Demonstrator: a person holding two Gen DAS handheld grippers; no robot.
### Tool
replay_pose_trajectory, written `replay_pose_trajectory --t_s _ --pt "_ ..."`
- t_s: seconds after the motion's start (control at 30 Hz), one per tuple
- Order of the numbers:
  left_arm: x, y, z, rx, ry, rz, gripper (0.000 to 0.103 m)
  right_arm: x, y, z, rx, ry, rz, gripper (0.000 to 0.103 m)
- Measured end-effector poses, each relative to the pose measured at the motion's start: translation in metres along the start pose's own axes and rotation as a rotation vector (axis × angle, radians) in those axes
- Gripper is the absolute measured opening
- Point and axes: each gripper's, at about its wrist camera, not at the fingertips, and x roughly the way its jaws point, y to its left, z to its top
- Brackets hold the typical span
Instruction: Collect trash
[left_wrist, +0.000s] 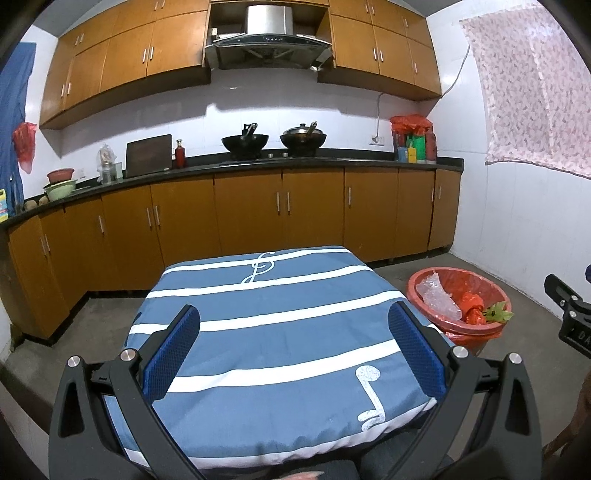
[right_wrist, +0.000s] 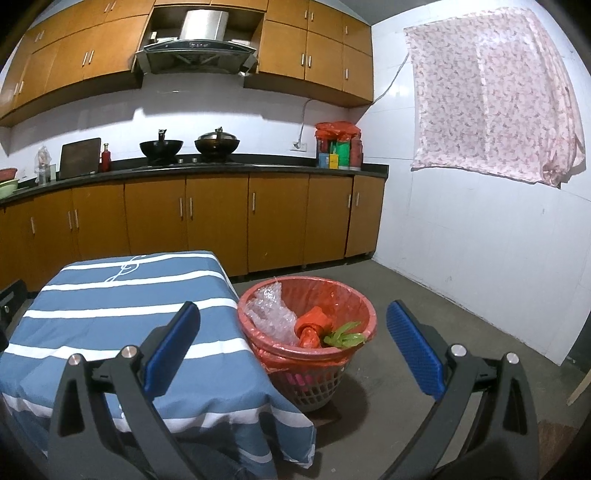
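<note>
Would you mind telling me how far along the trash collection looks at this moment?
It looks nearly finished. Done: bubble wrap, a crumpled red bag and green scraps sit in the lined bin beside the table, whose striped cloth shows no litter. In hand: nothing; the left gripper and right gripper are both open and empty. Left: nothing visible to collect.

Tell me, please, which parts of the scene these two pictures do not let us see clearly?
- Bottom of the trash basket: both views, hidden by bubble wrap, a red bag and green scraps.
- Floor under the table: both views, hidden by the striped cloth.
- Right gripper: left wrist view, cut off by the right edge.
- Items on the far counter: too small to identify.
</note>
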Motion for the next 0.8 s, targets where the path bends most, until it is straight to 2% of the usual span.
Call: replay_pose_trajectory --t_s 0.8 --pt "-0.007 -0.016 0.001 0.032 -0.024 -0.048 0.101 -0.005 0.001 -0.004 0.003 -0.015 -0.009 0.099"
